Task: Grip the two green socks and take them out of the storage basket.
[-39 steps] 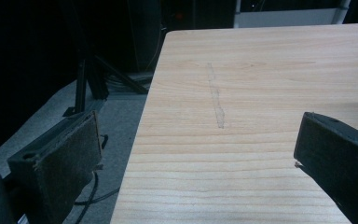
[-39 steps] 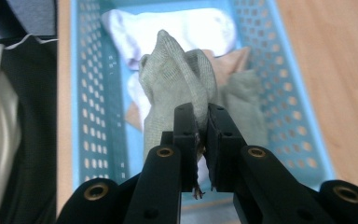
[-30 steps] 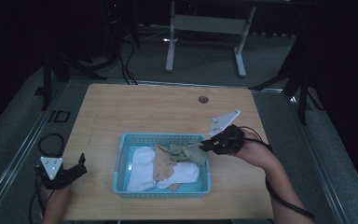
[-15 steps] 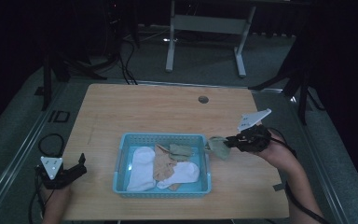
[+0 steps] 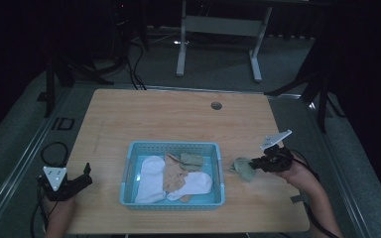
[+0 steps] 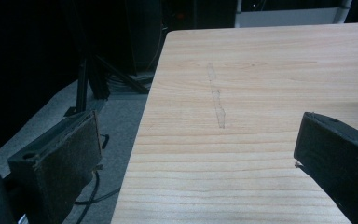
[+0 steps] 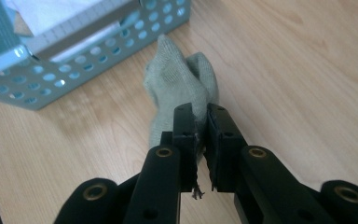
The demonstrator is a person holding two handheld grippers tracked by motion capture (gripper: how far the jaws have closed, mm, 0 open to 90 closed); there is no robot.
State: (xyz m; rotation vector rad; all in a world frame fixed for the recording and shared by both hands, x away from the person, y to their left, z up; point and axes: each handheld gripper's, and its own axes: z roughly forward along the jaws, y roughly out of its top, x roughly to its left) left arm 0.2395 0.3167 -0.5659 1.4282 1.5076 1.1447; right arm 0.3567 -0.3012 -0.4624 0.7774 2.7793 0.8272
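- At the lower right of the high view, the right gripper (image 5: 256, 162) has its fingers (image 7: 185, 140) clamped almost shut on a grey-green sock (image 5: 243, 168), pinching a fold of it.
- The sock sits just outside the right wall of the blue basket (image 5: 220, 174), low over the bare bench (image 5: 154, 114); whether it touches the wood I cannot tell.
- In the basket lie a white sock (image 5: 150, 172), a tan one (image 5: 173, 174) and another grey-green one (image 5: 192, 159).
- At the lower left of that view, the left gripper (image 5: 79, 179) rests by the bench edge, fingers (image 6: 63, 163) wide apart and empty.
- My guess: socks are being taken out of the basket one at a time, and this one is at the set-down step.
- Next calls for lowering it flat on the bench, clear of the basket, then parting the fingers so the fabric does not snag on them.
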